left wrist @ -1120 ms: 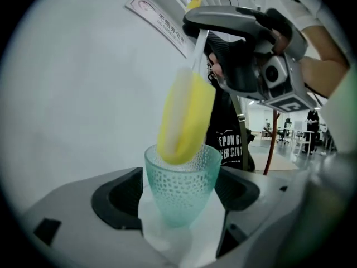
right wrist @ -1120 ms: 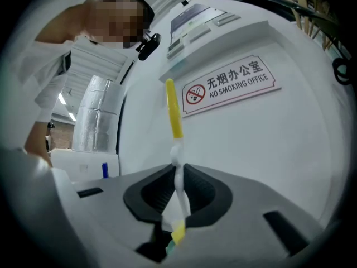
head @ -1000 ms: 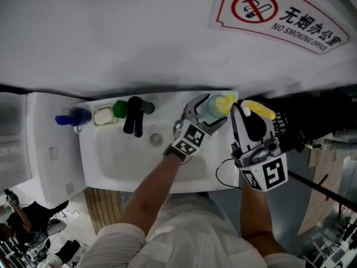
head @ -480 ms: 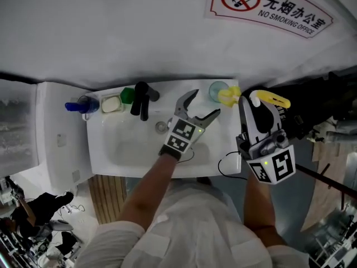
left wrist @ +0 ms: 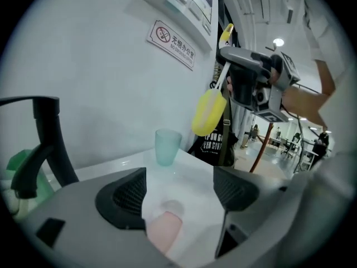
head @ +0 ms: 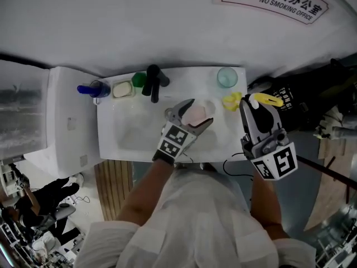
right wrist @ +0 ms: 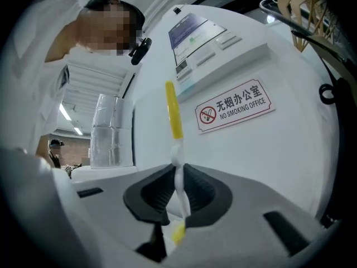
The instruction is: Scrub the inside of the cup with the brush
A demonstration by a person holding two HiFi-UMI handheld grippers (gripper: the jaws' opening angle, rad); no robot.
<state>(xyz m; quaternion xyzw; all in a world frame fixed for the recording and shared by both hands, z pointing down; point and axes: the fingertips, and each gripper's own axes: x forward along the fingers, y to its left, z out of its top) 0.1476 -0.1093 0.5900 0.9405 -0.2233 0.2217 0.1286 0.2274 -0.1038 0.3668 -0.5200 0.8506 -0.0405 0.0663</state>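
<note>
Now, the white sink [head: 111, 144] fills the middle of the head view. Over its basin the left gripper [left wrist: 181, 191] has its jaws spread wide. A pink cup [left wrist: 164, 230] sits low between them, and neither pad looks pressed against it. The right gripper [right wrist: 177, 197] is off the sink's right edge, with its jaws closed tight on the thin stem of the brush [right wrist: 173, 116], whose yellow head hangs free in the air. A teal cup [head: 227, 77] stands upright on the back right corner, apart from both grippers.

The step in hand looks like taking hold of the pink cup. To do that well, the left jaws should close squarely across its wall, firm enough that scrubbing won't twist it. The cup's mouth then needs turning toward the brush, so the head can enter along the cup's axis without catching the rim.
</note>
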